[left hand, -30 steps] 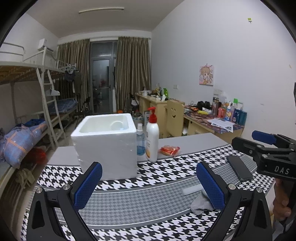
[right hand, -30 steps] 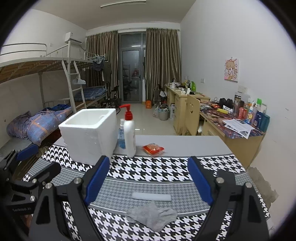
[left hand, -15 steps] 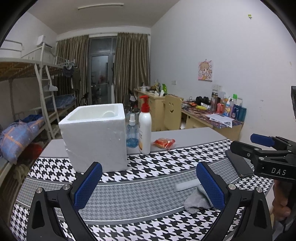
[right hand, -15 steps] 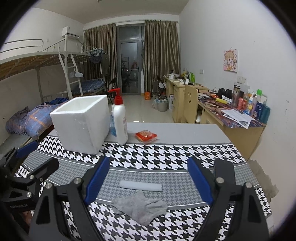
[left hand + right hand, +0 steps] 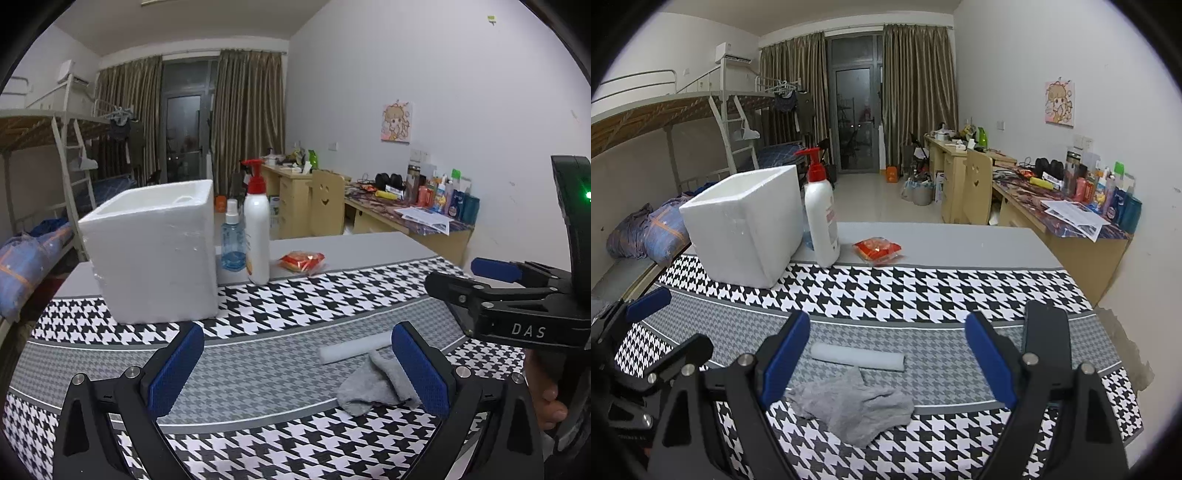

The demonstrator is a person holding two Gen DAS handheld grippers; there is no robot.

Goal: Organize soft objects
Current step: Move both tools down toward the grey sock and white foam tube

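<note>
A crumpled grey cloth (image 5: 857,402) lies on the houndstooth tablecloth (image 5: 923,291), touching a pale foam roll (image 5: 857,360) just behind it. My right gripper (image 5: 888,332) hovers over both, open, with nothing between its blue pads. In the left wrist view the cloth (image 5: 373,387) and roll (image 5: 351,349) sit beside the right finger of my left gripper (image 5: 295,343), which is open and empty. A white foam box (image 5: 155,254) with an open top stands at the back left. Each gripper shows at the edge of the other's view: the right gripper (image 5: 469,277) and the left gripper (image 5: 672,321).
Beside the foam box (image 5: 746,229) stand a white pump bottle (image 5: 822,221) and a blue spray bottle (image 5: 232,240). A red snack packet (image 5: 877,249) lies behind on the grey table. A flat black object (image 5: 1047,332) rests at the right. Bunk bed left, cluttered desks right.
Both grippers have sunk and moved forward toward the table, so the cloth and roll sit closer under the right one. Neither jaw has changed its width.
</note>
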